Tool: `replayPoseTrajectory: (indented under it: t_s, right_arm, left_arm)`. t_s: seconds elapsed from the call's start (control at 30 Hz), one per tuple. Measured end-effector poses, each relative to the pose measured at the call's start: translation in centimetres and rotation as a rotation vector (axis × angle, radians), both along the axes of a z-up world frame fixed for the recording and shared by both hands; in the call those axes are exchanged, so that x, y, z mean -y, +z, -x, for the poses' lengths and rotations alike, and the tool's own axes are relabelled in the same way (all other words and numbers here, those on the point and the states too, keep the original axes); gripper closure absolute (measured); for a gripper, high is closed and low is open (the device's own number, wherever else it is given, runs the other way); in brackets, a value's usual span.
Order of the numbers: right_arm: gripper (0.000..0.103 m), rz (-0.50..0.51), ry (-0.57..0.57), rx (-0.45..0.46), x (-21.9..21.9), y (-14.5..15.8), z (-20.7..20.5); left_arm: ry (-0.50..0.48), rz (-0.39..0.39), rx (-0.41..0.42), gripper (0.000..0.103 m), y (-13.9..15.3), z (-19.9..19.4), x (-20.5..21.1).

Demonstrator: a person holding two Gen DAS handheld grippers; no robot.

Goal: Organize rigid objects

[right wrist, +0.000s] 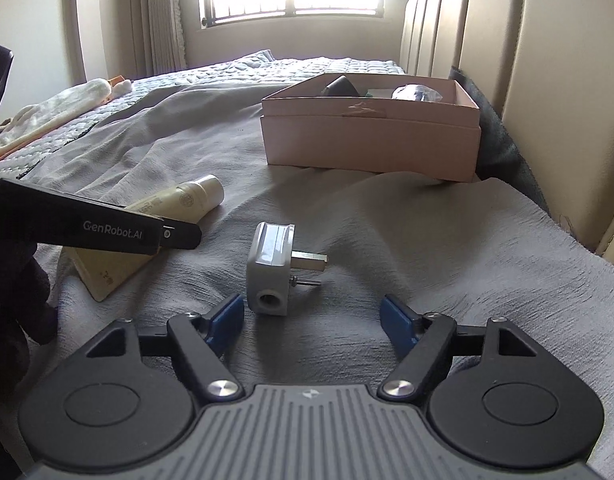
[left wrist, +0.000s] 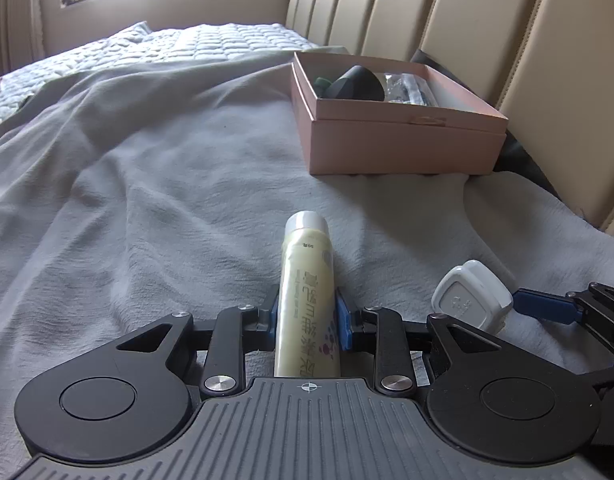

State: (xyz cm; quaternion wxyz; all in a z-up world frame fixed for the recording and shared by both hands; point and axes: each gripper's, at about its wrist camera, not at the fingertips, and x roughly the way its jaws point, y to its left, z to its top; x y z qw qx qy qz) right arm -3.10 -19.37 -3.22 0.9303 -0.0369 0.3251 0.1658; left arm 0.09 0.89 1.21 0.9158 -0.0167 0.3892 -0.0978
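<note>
Item, nearest: my left gripper, blue pads clamped on one cream tube, cap pointing to 12 o'clock over the grey blanket.

Item: my right gripper, jaws spread wide, nothing between the pads; one grey plug adapter lies just ahead at 11 o'clock, prongs to 3 o'clock, apart from both pads.

Item: one pink box, at 1 o'clock, open. Inside: one dark rounded object, one clear crinkled packet; other contents unclear.

Status, by my judgement: partly done. Two stowed at least; two remaining, tube in hand, adapter not yet gripped.
</note>
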Motion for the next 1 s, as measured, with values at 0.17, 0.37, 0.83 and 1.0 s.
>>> replayPoseTrajectory:
  t_s: [0.17,0.37,0.83,1.0]
  right_arm:
    - [0.027,-0.002,0.026,-0.030,0.3,1.3,-0.1]
    - [0.027,0.070,-0.027,0.069,-1.1,2.5,-0.9]
    - [0.078,0.081,0.033,0.015,-2.0,3.4,-1.7]
    - [0.080,0.068,0.051,0.024,-1.4,4.3,-0.2]
  left_arm:
    - [-0.014,-0.006,0.014,0.073,-0.1,0.3,-0.1]
    - [-0.016,0.008,0.022,0.073,-0.2,0.5,-0.3]
    - [0.017,0.125,-0.018,0.076,0.3,0.9,-1.6]
    - [0.006,0.095,-0.005,0.079,0.4,1.2,-1.3]
